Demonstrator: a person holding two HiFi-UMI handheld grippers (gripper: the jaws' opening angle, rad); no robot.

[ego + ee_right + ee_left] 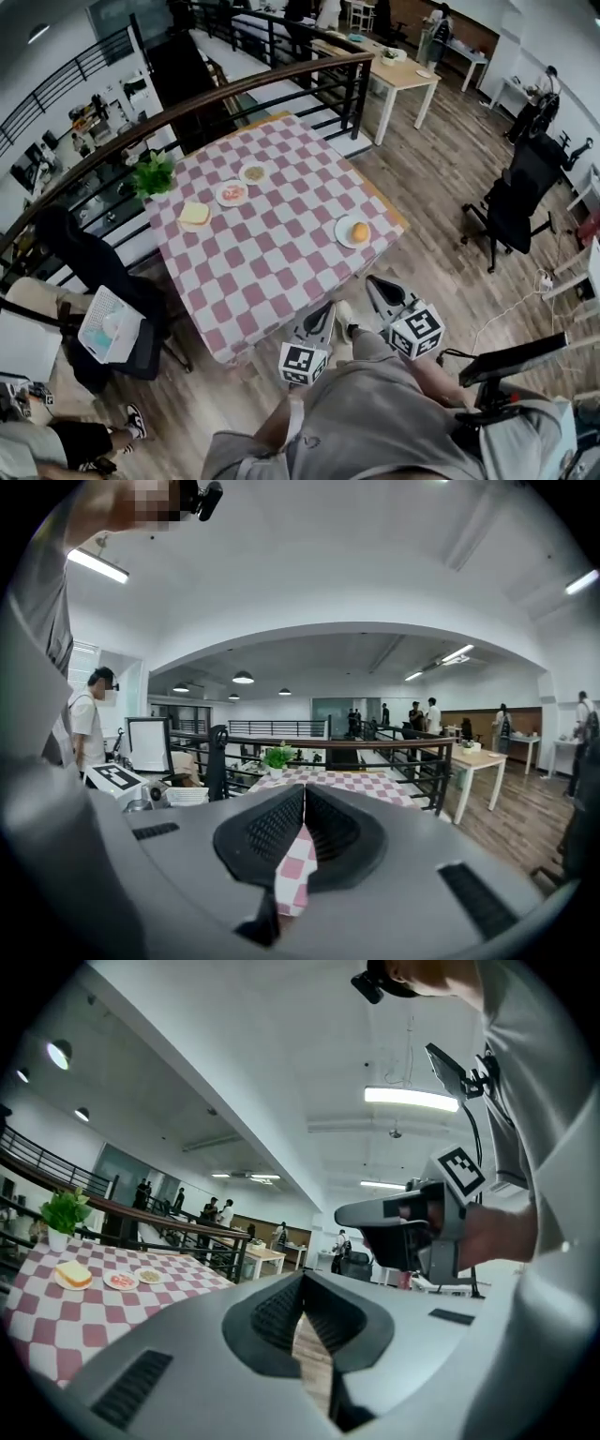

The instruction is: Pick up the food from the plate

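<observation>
A table with a pink-and-white checked cloth [281, 253] carries several white plates. One holds an orange bun [357, 232] near the right edge, one a slice of bread [194, 215], one red food [232, 193], one pale food [253, 172]. Both grippers hang off the table's near corner, close to my body. My left gripper [325, 309] is shut and empty; in its own view the left gripper [302, 1281] has its jaws together, with the bread [73, 1275] far off left. My right gripper [374, 282] is shut too, and the right gripper [305, 794] holds nothing.
A potted plant [153, 172] stands at the table's far left corner. A black railing [234, 89] runs behind the table. A dark chair with a white basket [111, 325] stands left; an office chair [517, 202] stands right. People stand in the background.
</observation>
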